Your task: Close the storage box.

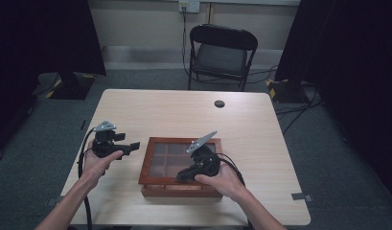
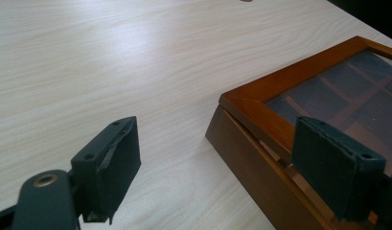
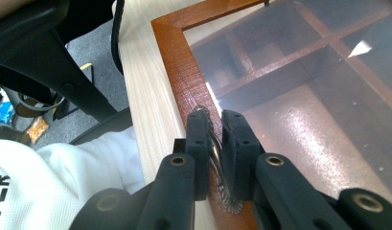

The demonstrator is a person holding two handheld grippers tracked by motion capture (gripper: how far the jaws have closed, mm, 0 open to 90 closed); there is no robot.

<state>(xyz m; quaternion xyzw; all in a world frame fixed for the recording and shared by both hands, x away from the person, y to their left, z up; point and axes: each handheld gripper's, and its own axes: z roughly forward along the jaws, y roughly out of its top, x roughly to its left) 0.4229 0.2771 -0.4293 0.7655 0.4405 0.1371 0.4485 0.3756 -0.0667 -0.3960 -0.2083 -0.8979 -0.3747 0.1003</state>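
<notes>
A shallow brown wooden box (image 1: 147,165) with a glass lid over several compartments lies near the table's front edge. My right gripper (image 1: 182,176) reaches over the box's front rim. In the right gripper view it (image 3: 215,122) is shut on a small metal ring handle (image 3: 215,152) fixed to the lid frame (image 3: 177,62). My left gripper (image 1: 134,145) hovers just left of the box and points at it. In the left gripper view it (image 2: 217,132) is open, with the box's corner (image 2: 260,96) between and beyond its pads and nothing held.
A round cable hole (image 1: 219,103) sits in the pale wooden table (image 1: 165,110) behind the box. A black folding chair (image 1: 222,52) stands past the far edge. Cables trail from both grippers. A white garment (image 3: 64,182) shows below the table's near edge.
</notes>
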